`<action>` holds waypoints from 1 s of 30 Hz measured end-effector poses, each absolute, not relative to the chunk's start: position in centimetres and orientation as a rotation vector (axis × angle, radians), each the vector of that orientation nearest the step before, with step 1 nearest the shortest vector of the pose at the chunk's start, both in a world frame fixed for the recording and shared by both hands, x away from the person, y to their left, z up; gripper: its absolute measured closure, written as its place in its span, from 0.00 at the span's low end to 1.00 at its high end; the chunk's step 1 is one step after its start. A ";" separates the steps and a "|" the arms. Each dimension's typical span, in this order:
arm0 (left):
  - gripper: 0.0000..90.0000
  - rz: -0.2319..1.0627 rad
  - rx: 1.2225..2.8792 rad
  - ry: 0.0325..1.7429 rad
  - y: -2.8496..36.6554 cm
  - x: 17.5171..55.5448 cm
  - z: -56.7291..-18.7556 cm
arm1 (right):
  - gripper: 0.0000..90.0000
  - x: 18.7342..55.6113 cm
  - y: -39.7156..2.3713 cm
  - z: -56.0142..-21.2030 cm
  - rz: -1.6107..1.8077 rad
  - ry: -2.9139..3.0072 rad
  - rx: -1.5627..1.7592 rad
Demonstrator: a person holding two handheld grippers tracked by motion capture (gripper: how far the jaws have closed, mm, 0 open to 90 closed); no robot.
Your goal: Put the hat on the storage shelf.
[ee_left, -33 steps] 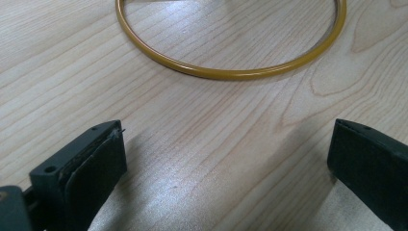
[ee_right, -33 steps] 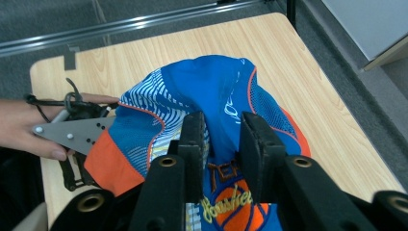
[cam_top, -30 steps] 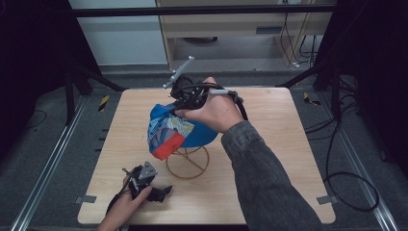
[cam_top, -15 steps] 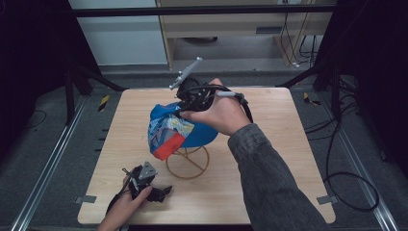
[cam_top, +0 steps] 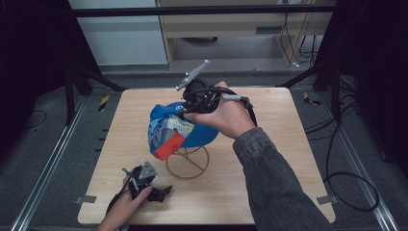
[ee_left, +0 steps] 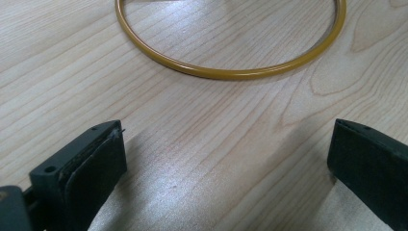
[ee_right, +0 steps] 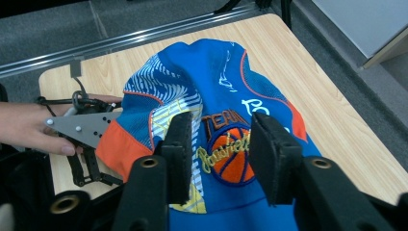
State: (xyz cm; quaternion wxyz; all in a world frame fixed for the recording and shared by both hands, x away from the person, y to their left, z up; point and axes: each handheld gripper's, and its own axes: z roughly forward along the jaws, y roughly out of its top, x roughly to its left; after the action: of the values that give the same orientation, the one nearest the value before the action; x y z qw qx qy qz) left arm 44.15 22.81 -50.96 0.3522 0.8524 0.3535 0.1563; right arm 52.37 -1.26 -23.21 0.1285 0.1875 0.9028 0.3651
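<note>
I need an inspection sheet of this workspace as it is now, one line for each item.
Surface: light wooden table, bare around the stand.
Job's things: blue cap with basketball emblem and orange brim, draped over a gold wire stand with a ring base.
Clutter: nothing seen on the table.
Grippers: right claw is above the cap's emblem, jaws just been opening, pads apart with no cloth pinched. Left claw is low over the bare wood near the ring, jaws wide, nothing between them.
Cables: one trails from the right claw along the hand; a loop of cable lies on the floor at right.
Surroundings: dark floor, metal rails, black frame legs, a cabinet behind.
</note>
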 end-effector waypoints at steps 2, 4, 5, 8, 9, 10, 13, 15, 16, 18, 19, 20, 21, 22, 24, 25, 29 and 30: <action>0.00 0.404 2.206 0.914 22.8 44.1 -51.0 | 0.61 52.2 -1.2 -23.3 1.068 2.619 0.556; 0.00 0.404 2.206 0.915 22.8 44.1 -51.0 | 0.57 52.1 -1.2 -23.4 1.071 2.614 0.557; 0.00 0.404 2.206 0.914 22.8 44.1 -51.0 | 0.54 52.0 -1.2 -23.4 1.076 2.610 0.564; 0.00 0.404 2.205 0.915 22.8 44.1 -51.0 | 0.46 51.9 -1.2 -23.4 1.076 2.591 0.574; 0.00 0.404 2.206 0.914 22.8 44.1 -51.0 | 0.42 51.9 -1.3 -23.4 1.087 2.577 0.582; 0.00 0.404 2.205 0.915 22.8 44.1 -51.0 | 0.39 51.9 -1.3 -23.4 1.091 2.567 0.586; 0.00 0.404 2.206 0.914 22.8 44.1 -51.0 | 0.31 51.7 -1.5 -23.2 1.108 2.536 0.596; 0.00 0.405 2.205 0.915 22.8 44.1 -51.0 | 0.25 51.6 -1.6 -23.1 1.112 2.524 0.609; 0.00 0.403 2.206 0.914 22.8 44.1 -51.0 | 0.22 51.6 -1.6 -23.1 1.118 2.516 0.611; 0.00 0.405 2.205 0.915 22.8 44.1 -51.0 | 0.17 51.5 -1.7 -23.0 1.117 2.501 0.619; 0.00 0.405 2.205 0.915 22.8 44.1 -51.0 | 0.16 51.4 -1.7 -23.0 1.119 2.495 0.619; 0.00 0.404 2.206 0.915 22.8 44.1 -51.0 | 0.12 51.4 -1.8 -23.0 1.121 2.487 0.618; 0.00 0.404 2.206 0.915 22.8 44.1 -51.0 | 0.10 51.3 -1.8 -23.1 1.124 2.483 0.613; 0.00 0.404 2.206 0.915 22.8 44.1 -51.0 | 0.09 51.3 -1.8 -23.1 1.119 2.479 0.608; 0.00 0.403 2.206 0.915 22.8 44.1 -51.0 | 0.08 51.1 -1.9 -23.1 1.115 2.468 0.605; 0.00 0.402 2.206 0.915 22.8 44.1 -51.0 | 0.07 51.1 -1.9 -23.1 1.113 2.467 0.600; 0.00 0.403 2.206 0.915 22.8 44.1 -51.0 | 0.07 50.9 -2.3 -23.1 1.121 2.452 0.606; 0.00 0.403 2.206 0.915 22.8 44.1 -51.0 | 0.07 50.9 -2.5 -23.1 1.126 2.451 0.606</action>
State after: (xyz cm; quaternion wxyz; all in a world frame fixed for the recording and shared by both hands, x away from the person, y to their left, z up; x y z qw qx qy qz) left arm 44.15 22.82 -50.95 0.3522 0.8526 0.3534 0.1556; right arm 50.86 -2.46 -23.10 0.1876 0.2152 0.8708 0.4002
